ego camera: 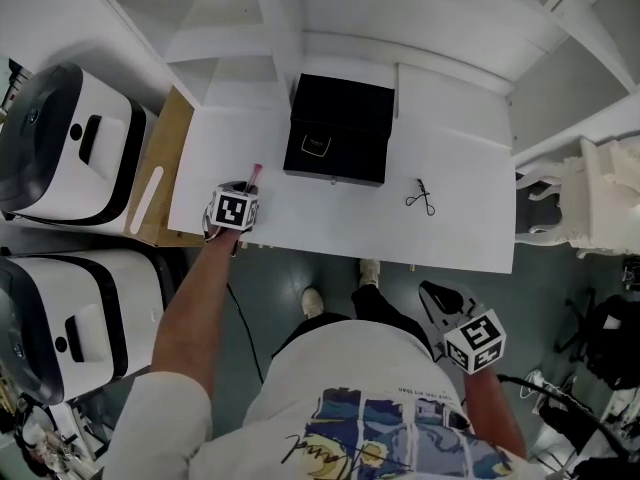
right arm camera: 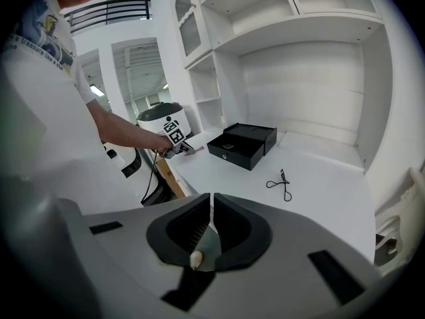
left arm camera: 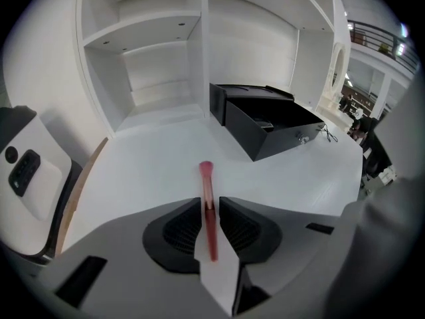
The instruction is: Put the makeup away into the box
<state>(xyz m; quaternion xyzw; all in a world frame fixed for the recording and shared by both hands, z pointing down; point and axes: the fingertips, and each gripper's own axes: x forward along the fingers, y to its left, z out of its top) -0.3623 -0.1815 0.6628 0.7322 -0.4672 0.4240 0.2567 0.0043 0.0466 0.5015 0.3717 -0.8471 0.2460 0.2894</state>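
A slim pink makeup stick [left arm camera: 206, 181] with a rounded head lies along the white table [ego camera: 300, 218] near its front left edge and points toward the black box [ego camera: 337, 128]. My left gripper [left arm camera: 210, 201] is angled down over the stick, and its pads sit against both sides of the shaft. In the head view the stick [ego camera: 253, 175] juts out past the left gripper [ego camera: 246, 186]. The box [left arm camera: 265, 121] stands open at the back middle. My right gripper [right arm camera: 212, 198] is shut and empty. It hangs off the table's front right [ego camera: 432, 293], above the floor.
A black eyelash curler [ego camera: 421, 197] lies on the table to the right of the box. Two white-and-black appliances [ego camera: 70, 148] stand to the left beside a wooden board [ego camera: 160, 183]. White shelving [ego camera: 250, 28] rises behind the table. An ornate white chair [ego camera: 590, 198] is at the right.
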